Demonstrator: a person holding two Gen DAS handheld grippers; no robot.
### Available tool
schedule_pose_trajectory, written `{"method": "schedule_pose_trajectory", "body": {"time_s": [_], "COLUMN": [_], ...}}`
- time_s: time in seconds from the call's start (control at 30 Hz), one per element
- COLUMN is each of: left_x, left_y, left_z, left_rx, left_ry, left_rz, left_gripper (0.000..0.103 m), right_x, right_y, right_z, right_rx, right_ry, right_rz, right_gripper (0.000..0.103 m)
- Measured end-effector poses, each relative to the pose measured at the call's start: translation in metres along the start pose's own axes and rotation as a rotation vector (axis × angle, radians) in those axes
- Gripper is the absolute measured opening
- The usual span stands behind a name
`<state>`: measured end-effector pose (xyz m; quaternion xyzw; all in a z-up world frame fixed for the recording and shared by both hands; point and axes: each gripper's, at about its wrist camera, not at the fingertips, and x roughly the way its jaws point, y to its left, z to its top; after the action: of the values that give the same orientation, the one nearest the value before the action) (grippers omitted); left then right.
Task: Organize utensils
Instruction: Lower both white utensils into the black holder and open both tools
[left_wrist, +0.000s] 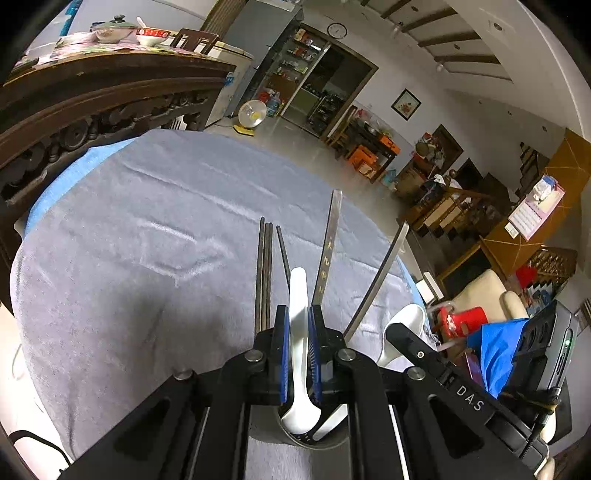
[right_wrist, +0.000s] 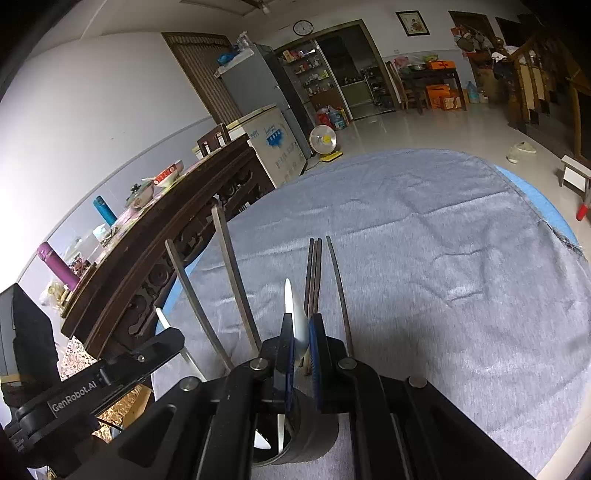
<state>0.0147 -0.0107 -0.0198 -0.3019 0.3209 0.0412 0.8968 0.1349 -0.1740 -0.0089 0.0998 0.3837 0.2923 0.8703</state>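
A grey round utensil holder (left_wrist: 314, 439) stands on the grey cloth right under both grippers; it also shows in the right wrist view (right_wrist: 310, 439). Dark chopsticks (left_wrist: 264, 273) and metal handles (left_wrist: 328, 243) stick up from it. My left gripper (left_wrist: 299, 314) is shut on a white spoon (left_wrist: 299, 295) whose bowl sits in the holder. My right gripper (right_wrist: 300, 323) is shut on another white spoon (right_wrist: 295, 314), seen edge-on, above the holder. A white spoon bowl (left_wrist: 404, 328) shows by the right gripper's body.
A carved dark wooden table (right_wrist: 155, 243) with bowls and bottles stands to the left. The grey cloth (right_wrist: 424, 258) covers a round table with a blue edge. A fan (right_wrist: 323, 142), fridge and shelves stand far off on the floor.
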Motion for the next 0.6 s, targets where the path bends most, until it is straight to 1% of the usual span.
{"method": "schedule_pose_trajectory", "body": {"time_s": [0.4, 0.6], "left_x": [0.0, 0.001], "left_y": [0.001, 0.003], "left_z": [-0.006, -0.005], "left_rx": [-0.001, -0.004], "left_ry": [0.018, 0.028], "left_rz": [-0.003, -0.002], "left_gripper": [0.01, 0.01], "right_x": [0.001, 0.002], "right_y": [0.002, 0.005], "right_z": [-0.007, -0.011], "right_rx": [-0.013, -0.022], "right_ry": [0.012, 0.022], "right_rz": [-0.003, -0.002], "right_gripper": [0.009, 0.011]}}
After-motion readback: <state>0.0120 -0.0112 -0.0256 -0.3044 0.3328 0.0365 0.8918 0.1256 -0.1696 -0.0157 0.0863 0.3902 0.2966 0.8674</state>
